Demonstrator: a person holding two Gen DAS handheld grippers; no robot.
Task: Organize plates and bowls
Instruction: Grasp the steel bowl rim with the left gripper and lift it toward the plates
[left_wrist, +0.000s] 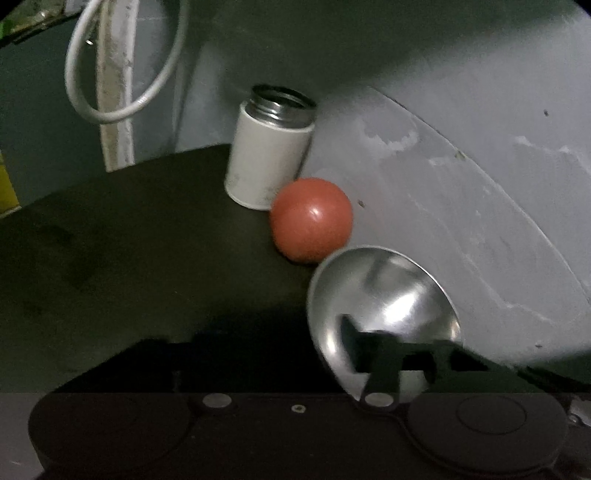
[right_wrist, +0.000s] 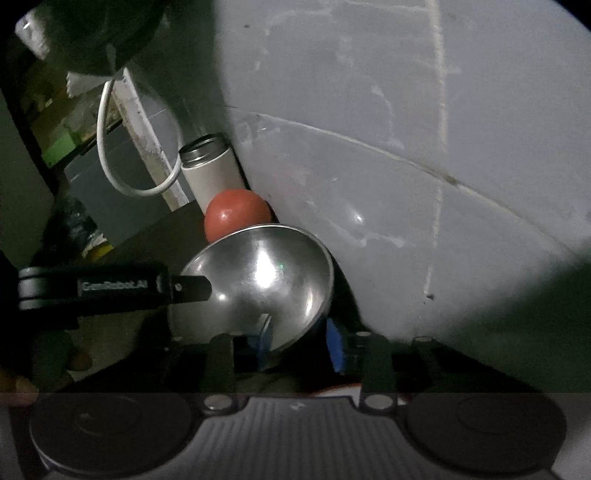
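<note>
A shiny steel bowl (left_wrist: 384, 306) (right_wrist: 258, 284) is tilted against the grey wall on a dark table. In the right wrist view my right gripper (right_wrist: 299, 341) has its blue-padded fingers on either side of the bowl's near rim, one inside and one outside. My left gripper (right_wrist: 184, 288) comes in from the left and touches the bowl's left rim; in the left wrist view its fingers (left_wrist: 384, 354) overlap the bowl's near edge, and the grip is too dark to judge.
A red ball (left_wrist: 310, 219) (right_wrist: 236, 218) lies just behind the bowl. A white open tin (left_wrist: 269, 147) (right_wrist: 210, 170) stands behind it against the grey wall (left_wrist: 461, 166). A white cable loop (left_wrist: 122, 74) hangs at the left. The dark table (left_wrist: 129, 240) spreads left.
</note>
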